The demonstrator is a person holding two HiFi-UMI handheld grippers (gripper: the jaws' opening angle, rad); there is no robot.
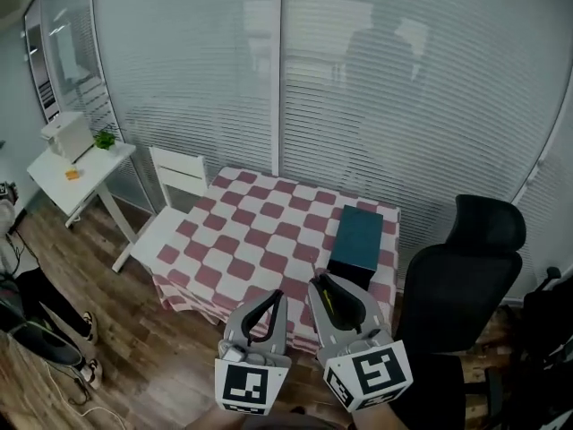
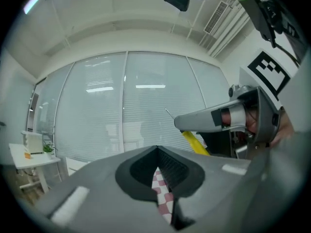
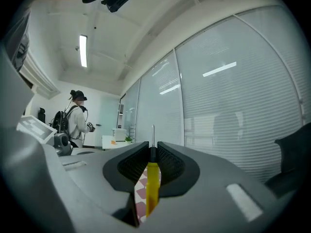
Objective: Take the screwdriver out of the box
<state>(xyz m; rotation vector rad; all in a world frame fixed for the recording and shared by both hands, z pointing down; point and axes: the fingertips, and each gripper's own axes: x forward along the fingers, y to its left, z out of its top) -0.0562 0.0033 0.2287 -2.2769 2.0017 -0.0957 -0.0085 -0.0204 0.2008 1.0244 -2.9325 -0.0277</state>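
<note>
Screwdriver (image 3: 152, 183), yellow-handled, sits clamped between the right gripper's (image 3: 152, 152) jaws, its metal shaft poking beyond the tips. The left gripper's (image 2: 156, 155) jaws are together on nothing. Ahead, a dark teal box (image 1: 356, 238) lies on the checkered table (image 1: 242, 240).

Bright, even indoor light. A ceiling strip light (image 3: 83, 51) glows upper left of the right gripper view; pale glare streaks on the glass wall (image 3: 218, 96). Both gripper views fisheye: bowed lines, black corners. Soft, close to lens: right tongs (image 3: 152, 147) and screwdriver (image 3: 152, 188).
</note>
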